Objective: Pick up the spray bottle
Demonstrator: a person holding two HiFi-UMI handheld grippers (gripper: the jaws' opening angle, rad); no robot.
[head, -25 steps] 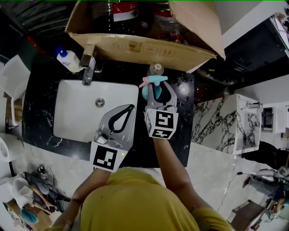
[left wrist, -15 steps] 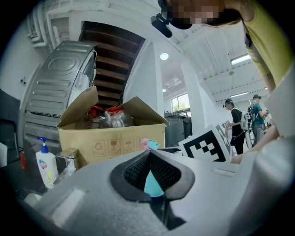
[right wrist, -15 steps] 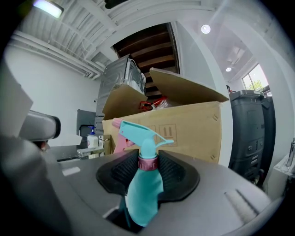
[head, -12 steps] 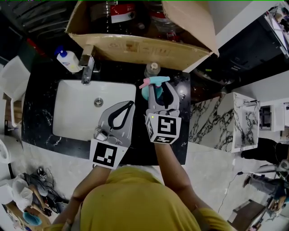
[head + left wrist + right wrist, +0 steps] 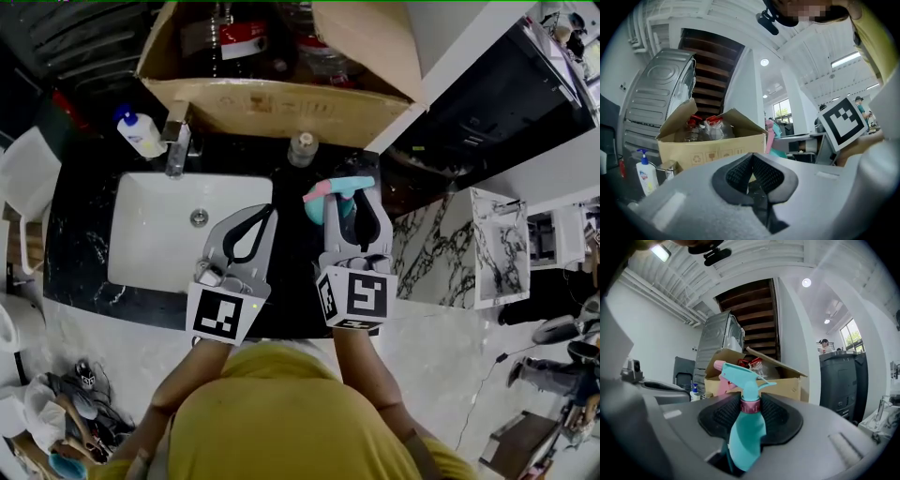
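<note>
The right gripper [image 5: 751, 414] is gripping the teal spray bottle [image 5: 746, 430] at its neck, fingers pressing on both sides. The bottle is standing upright over the dark worktop [image 5: 298, 258], just right of the sink [image 5: 155, 239]. The left gripper [image 5: 753, 161] is hovering over the sink's right edge, fingers closed together.
</note>
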